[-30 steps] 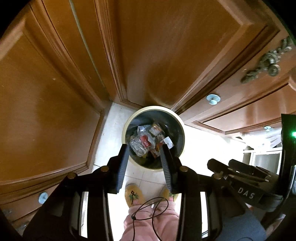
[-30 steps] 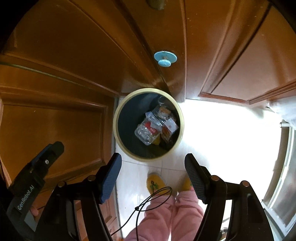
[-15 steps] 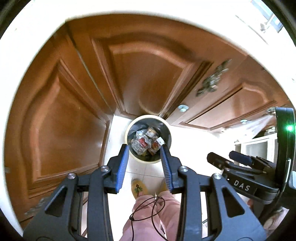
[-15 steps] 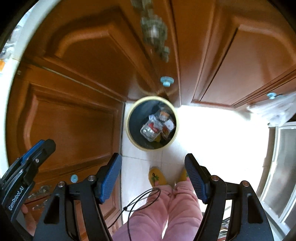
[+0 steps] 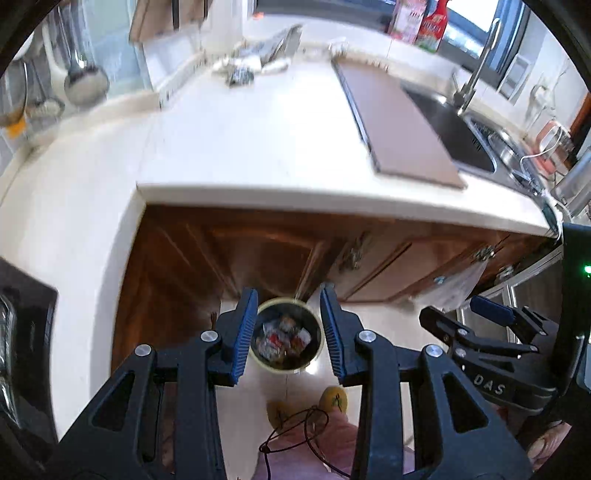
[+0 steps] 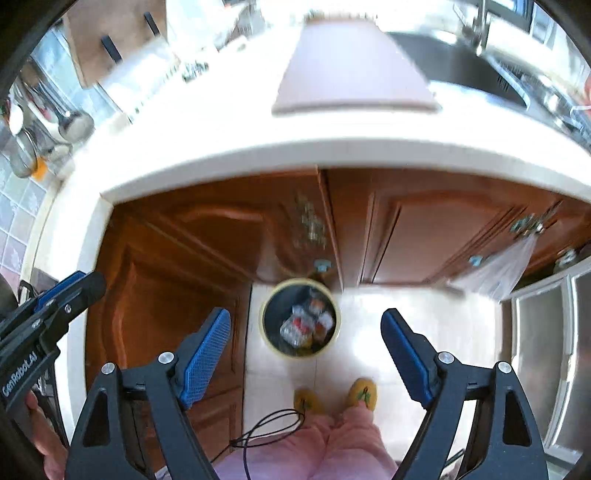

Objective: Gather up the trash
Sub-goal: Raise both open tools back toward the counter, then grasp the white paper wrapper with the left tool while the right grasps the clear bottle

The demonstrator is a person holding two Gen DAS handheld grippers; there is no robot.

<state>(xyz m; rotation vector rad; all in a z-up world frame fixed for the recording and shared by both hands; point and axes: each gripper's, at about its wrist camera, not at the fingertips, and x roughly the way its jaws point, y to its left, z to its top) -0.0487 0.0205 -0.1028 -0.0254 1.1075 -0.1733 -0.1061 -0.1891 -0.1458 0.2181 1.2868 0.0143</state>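
several wrappers (image 5: 284, 338) in the bin (image 5: 271, 363); left gripper (image 5: 288, 332) jaws part-open, right gripper (image 6: 304, 354) jaws opening, both empty

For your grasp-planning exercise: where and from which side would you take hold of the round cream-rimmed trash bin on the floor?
Probably the round cream-rimmed trash bin by its thin rim, from straight above: one finger inside, one outside. It stands upright with its mouth open, and its full width looks too broad for a claw.

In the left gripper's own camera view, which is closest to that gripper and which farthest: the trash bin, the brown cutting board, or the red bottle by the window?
Seen from the left gripper, whose fingers hold nothing:
1. Trash bin: on the floor, showing between the fingers.
2. Cutting board: on the countertop, beside the sink.
3. Red bottle: at the back, by the window.
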